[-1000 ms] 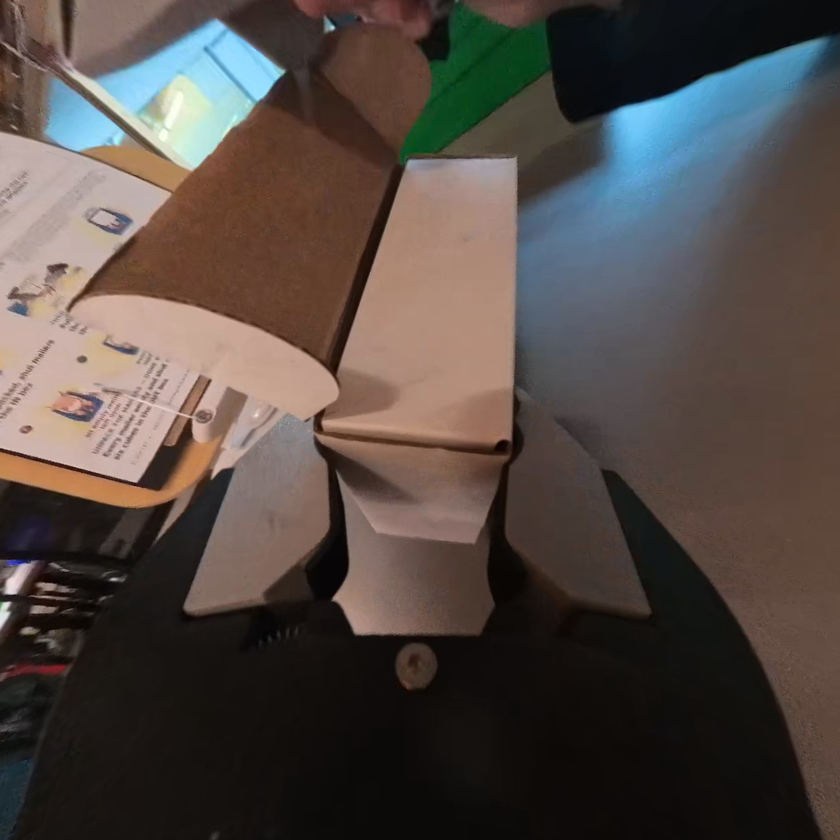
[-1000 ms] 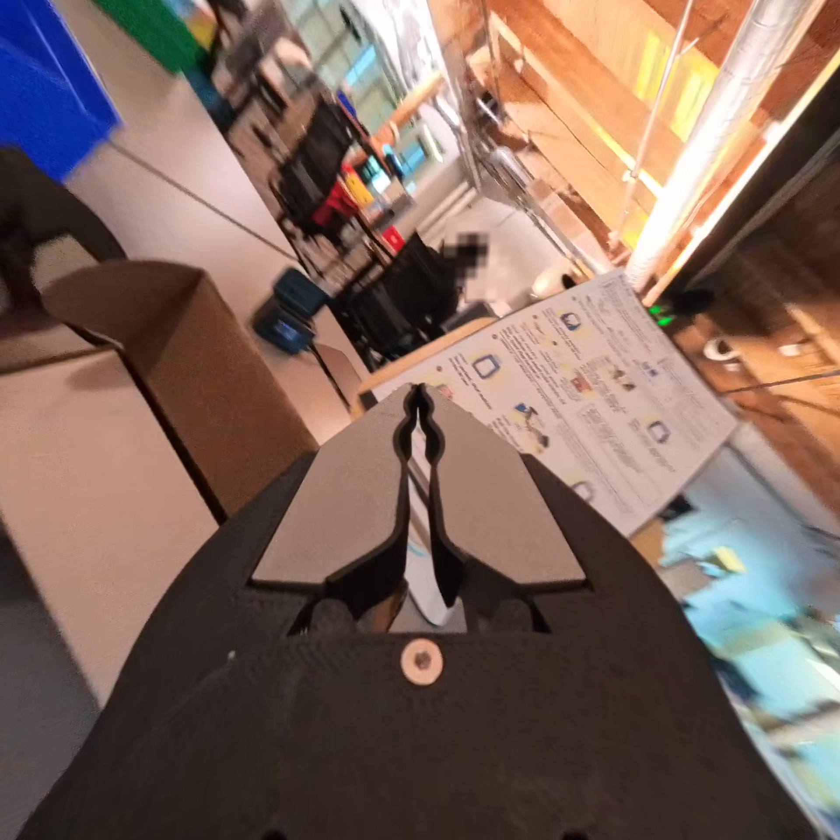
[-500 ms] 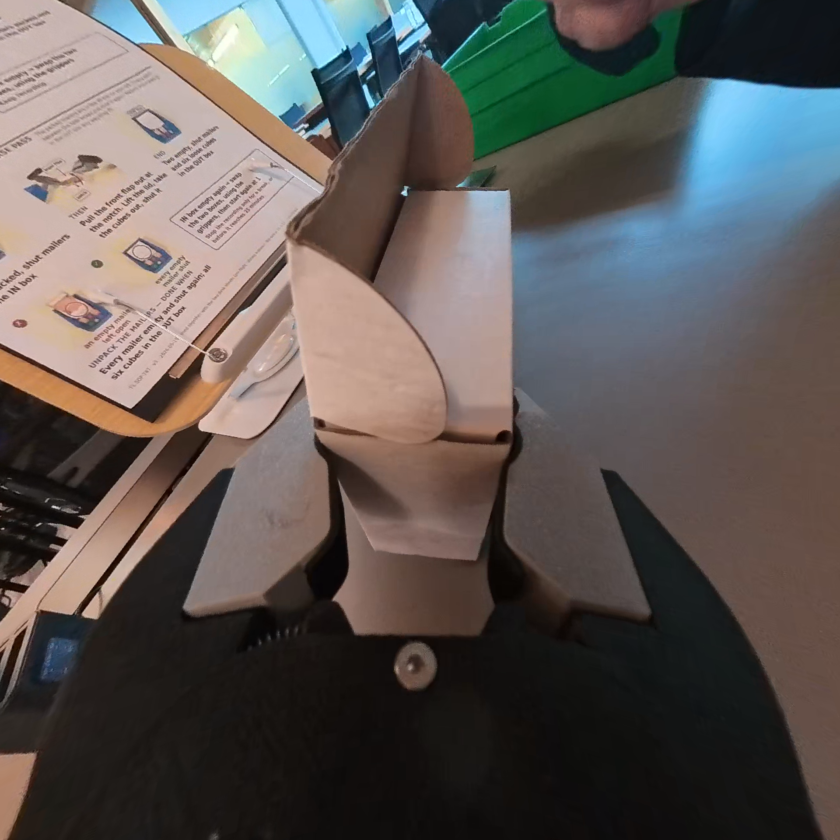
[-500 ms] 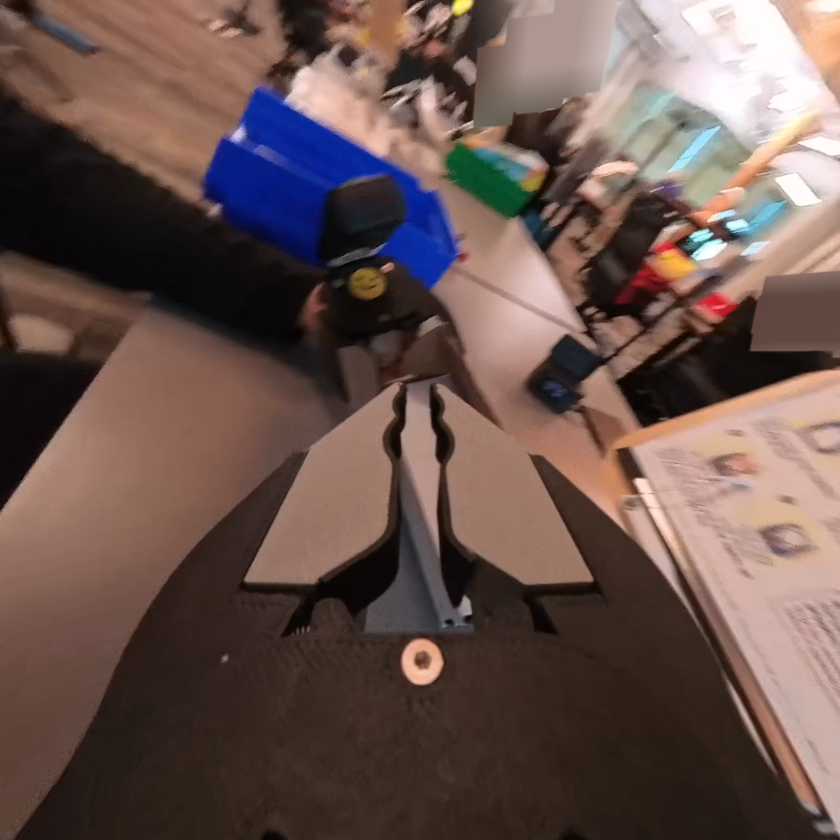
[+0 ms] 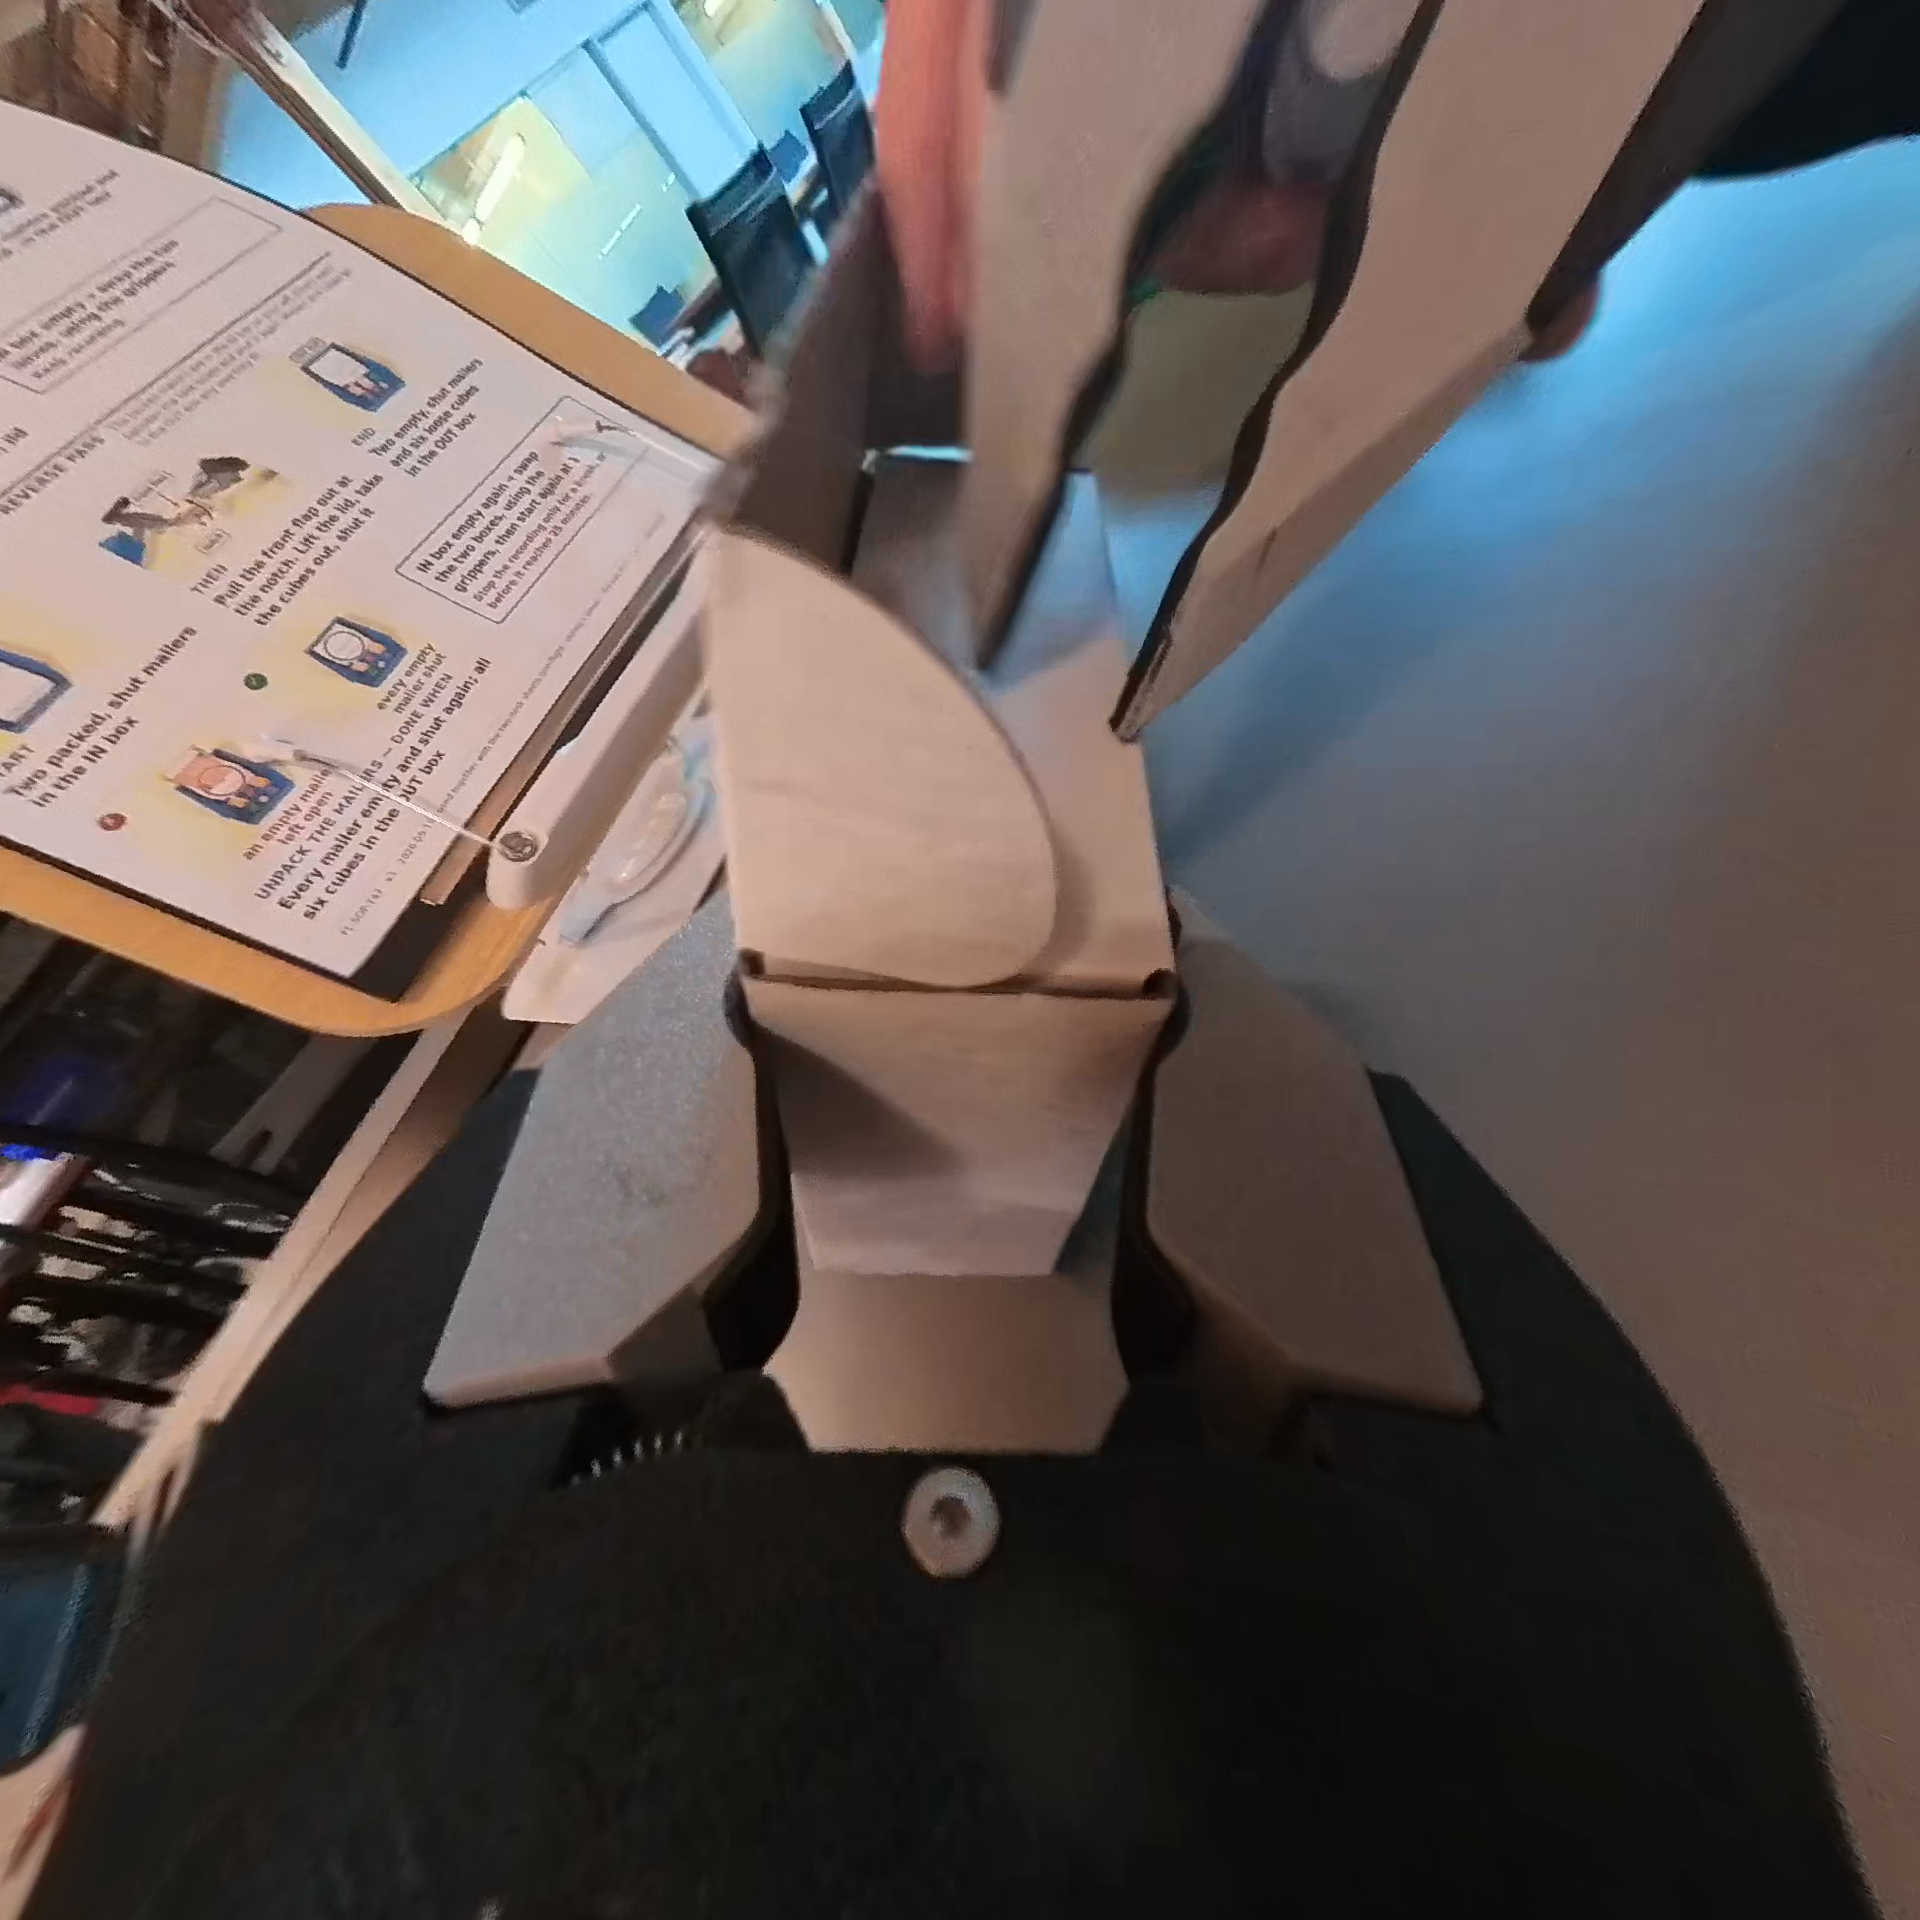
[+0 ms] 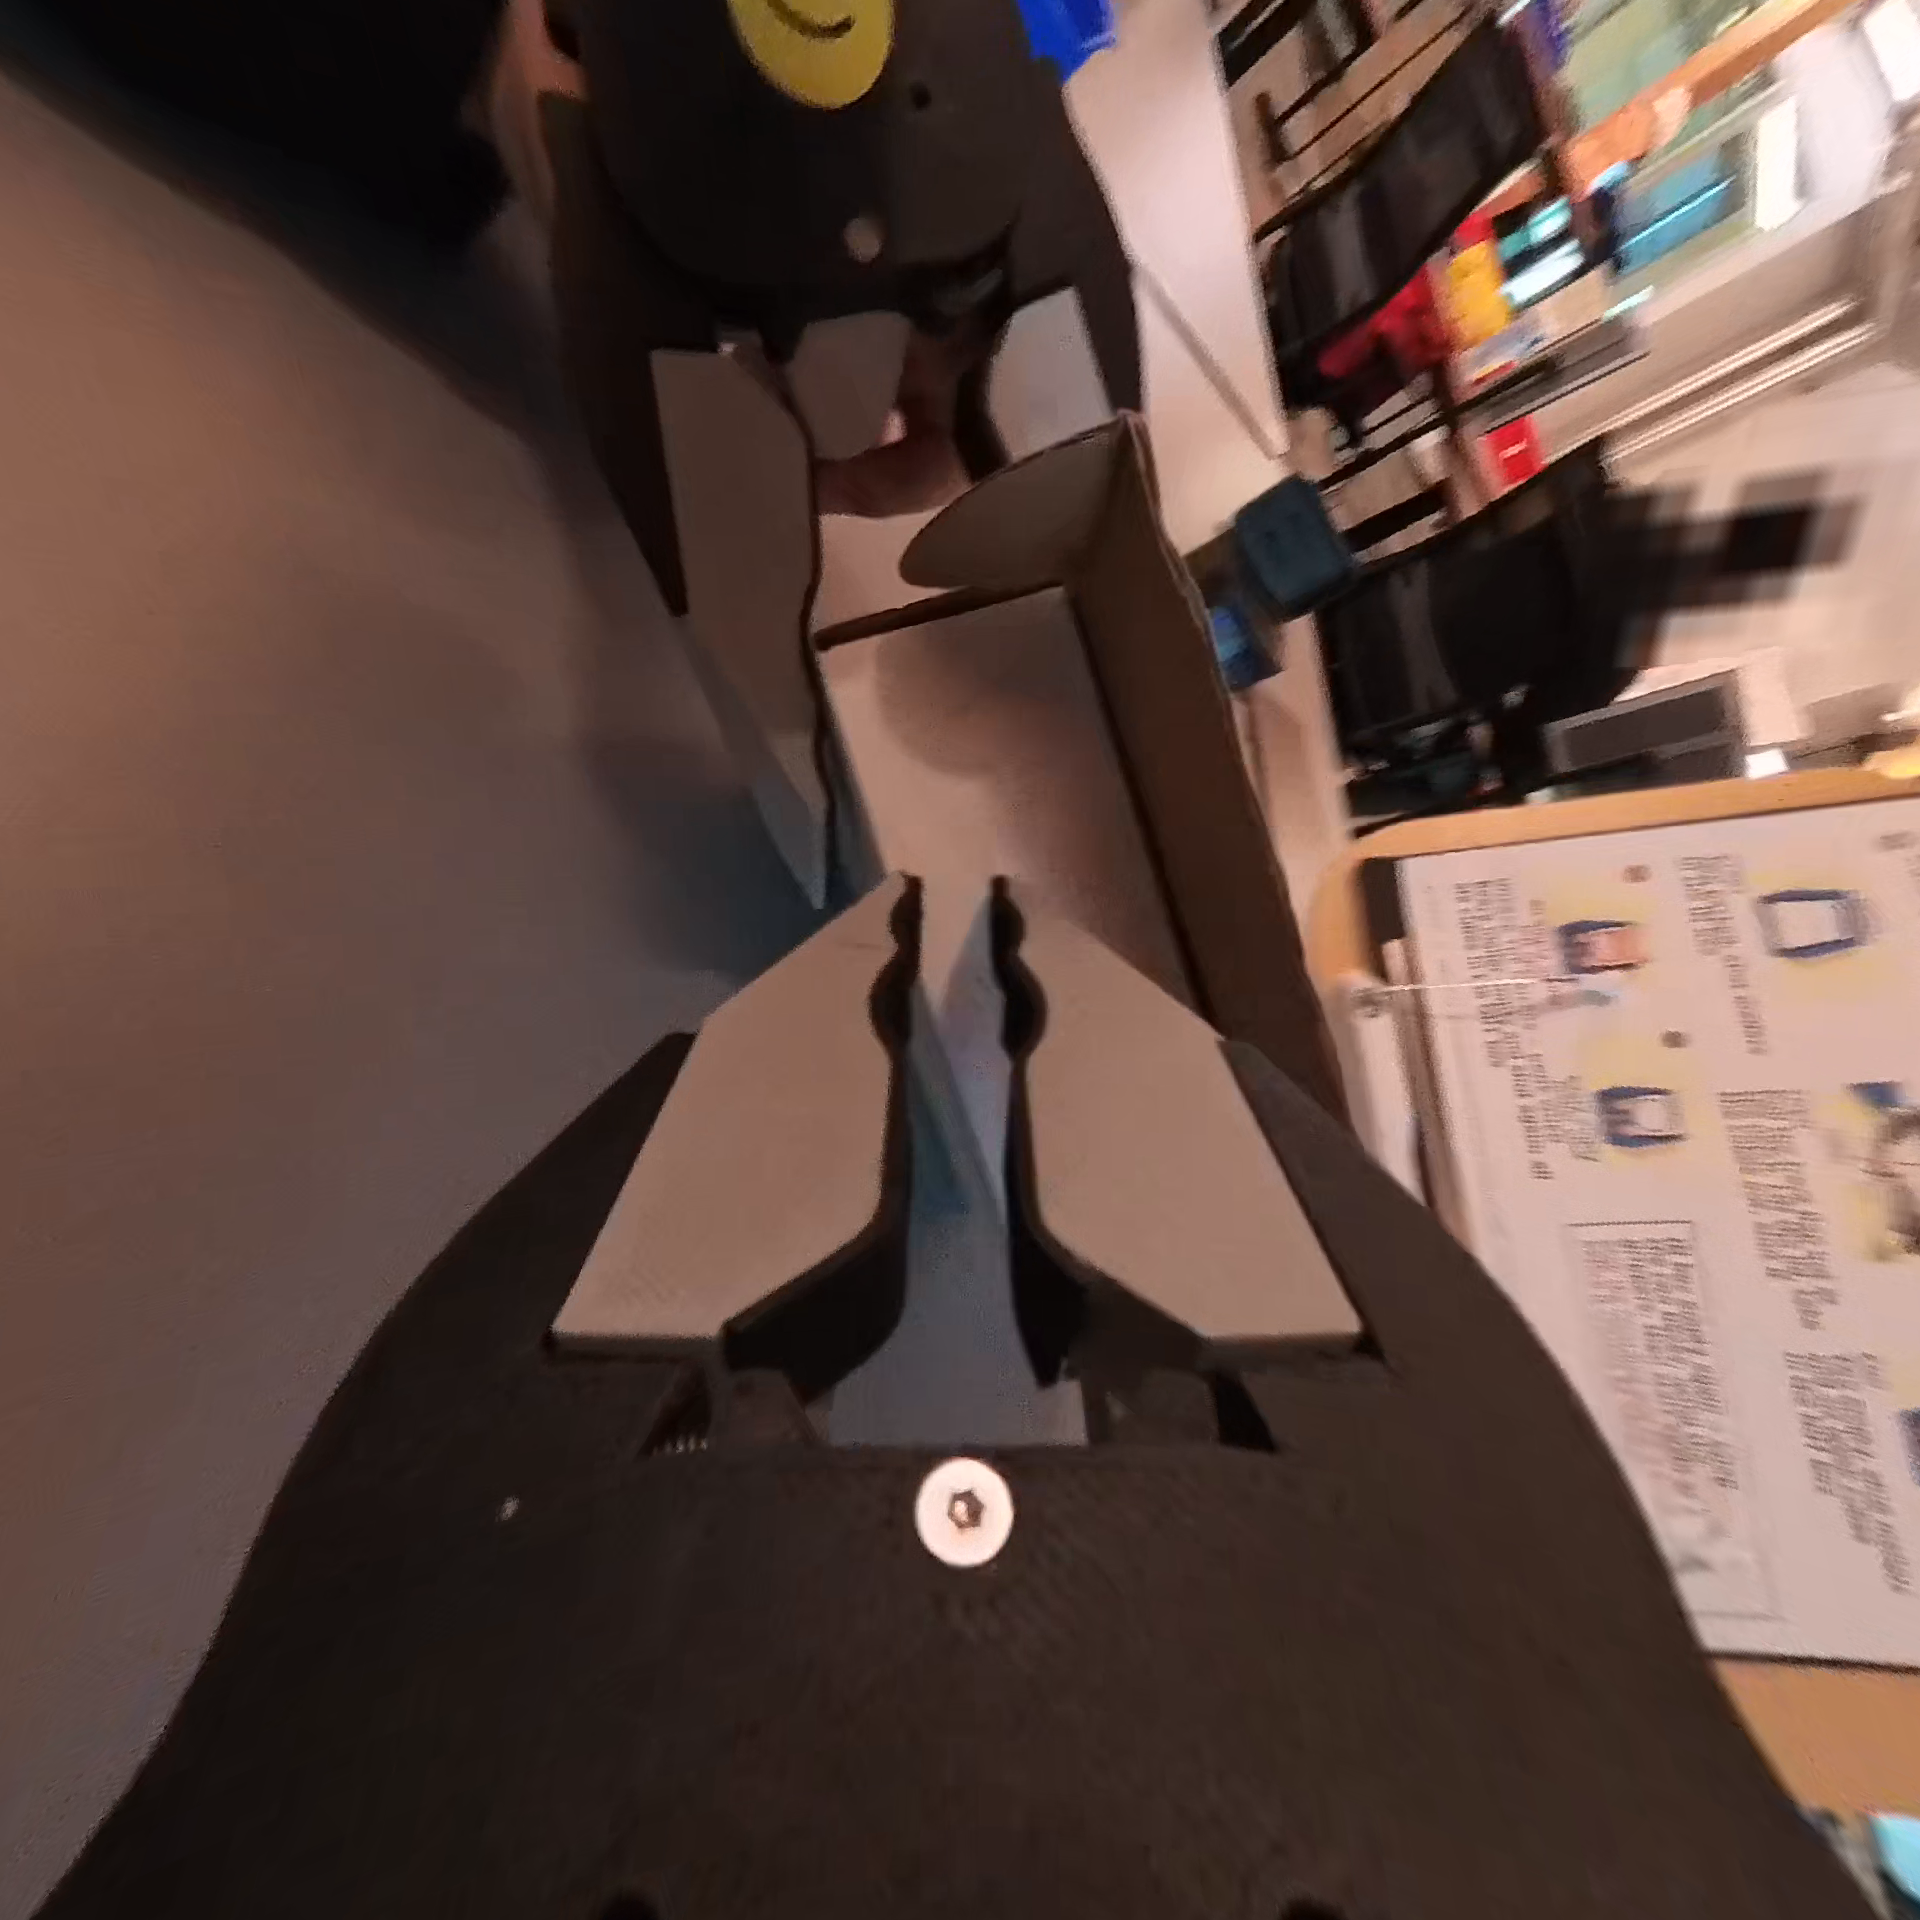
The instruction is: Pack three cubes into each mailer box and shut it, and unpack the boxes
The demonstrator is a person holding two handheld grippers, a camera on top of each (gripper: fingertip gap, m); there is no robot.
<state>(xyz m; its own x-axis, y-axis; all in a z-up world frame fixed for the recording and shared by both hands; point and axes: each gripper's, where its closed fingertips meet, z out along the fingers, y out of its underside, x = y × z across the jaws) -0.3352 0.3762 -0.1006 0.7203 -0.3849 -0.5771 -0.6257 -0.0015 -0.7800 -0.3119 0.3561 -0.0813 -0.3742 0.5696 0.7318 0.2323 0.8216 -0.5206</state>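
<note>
A brown cardboard mailer box is held at its near end between the fingers of my left gripper, which is shut on it. Its rounded ear flap stands up on the left. My right gripper reaches down from above, jaws a little apart, tips at the box's right wall. In the right wrist view the right gripper points into the open box. The lid stands upright on the right, and the left gripper holds the far end. No cubes show.
A printed instruction sheet on a wooden board stands left of the box on a white holder; it also shows in the right wrist view. The grey table top lies to the right. Shelves and chairs stand beyond. The tips of both grippers are at nearly the same place.
My right gripper has swung from pointing away to right over the box, and its jaws have parted slightly. The lid has swung up to upright. The left gripper keeps its hold.
</note>
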